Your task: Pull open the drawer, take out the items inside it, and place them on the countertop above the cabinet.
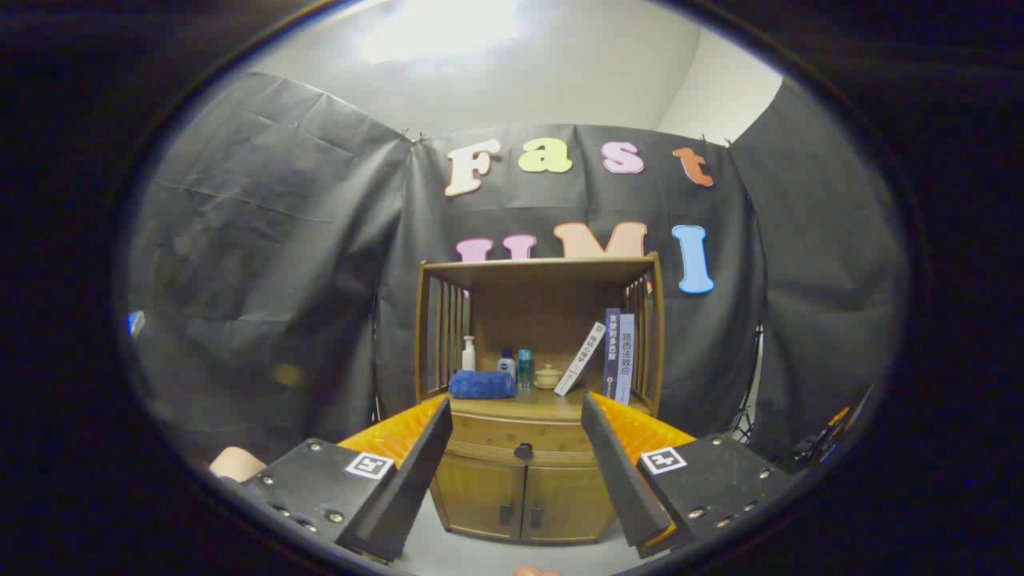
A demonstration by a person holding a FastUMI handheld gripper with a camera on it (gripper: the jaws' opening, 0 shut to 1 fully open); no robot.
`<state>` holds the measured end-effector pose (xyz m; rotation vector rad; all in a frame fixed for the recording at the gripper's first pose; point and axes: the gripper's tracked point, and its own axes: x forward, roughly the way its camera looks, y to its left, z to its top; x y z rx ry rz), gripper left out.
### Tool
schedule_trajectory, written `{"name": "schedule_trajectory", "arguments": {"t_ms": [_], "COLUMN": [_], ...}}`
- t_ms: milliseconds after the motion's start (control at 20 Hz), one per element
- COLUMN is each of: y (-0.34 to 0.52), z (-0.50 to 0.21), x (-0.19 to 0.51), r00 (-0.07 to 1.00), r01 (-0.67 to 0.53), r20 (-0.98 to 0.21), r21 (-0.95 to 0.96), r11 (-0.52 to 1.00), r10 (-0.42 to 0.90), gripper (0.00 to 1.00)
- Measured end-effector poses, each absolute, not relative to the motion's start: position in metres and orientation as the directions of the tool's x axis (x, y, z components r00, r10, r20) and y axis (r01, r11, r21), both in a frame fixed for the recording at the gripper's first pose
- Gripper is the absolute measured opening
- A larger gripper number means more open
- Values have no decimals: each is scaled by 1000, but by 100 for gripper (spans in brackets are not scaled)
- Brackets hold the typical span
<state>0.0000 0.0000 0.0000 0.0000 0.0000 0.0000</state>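
**Gripper view: drawer shut, fingers spread and empty**

Gripper view puts the wooden cabinet (524,448) dead ahead of me, framed between the two fingers and well beyond their tips. Its drawer (520,438) is shut, with a dark round knob (523,451) at its middle, sitting at about 12 o'clock from the gripper (517,416). Below the drawer are two closed doors (524,500).

Reading the countertop (552,406) from left to right: a folded blue cloth (482,385) at about 11 o'clock from the knob, a white pump bottle (468,354) behind it, then two small bottles (515,366), a small lidded jar (548,376), a leaning white book (580,358) and two upright books (618,357) at about 1 o'clock. An open shelf frame (541,268) rises over all of this.

I see the fingers (416,460) spread wide apart, with nothing between them and touching nothing. I cannot see what lies inside the drawer from here.
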Motion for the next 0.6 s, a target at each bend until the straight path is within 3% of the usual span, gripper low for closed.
{"name": "schedule_trajectory", "arguments": {"t_ms": [600], "y": [11], "z": [-7], "x": [-13], "r00": [1000], "r01": [7], "r20": [5], "r21": [-58], "r11": [998], "r10": [-7], "gripper": [97]}}
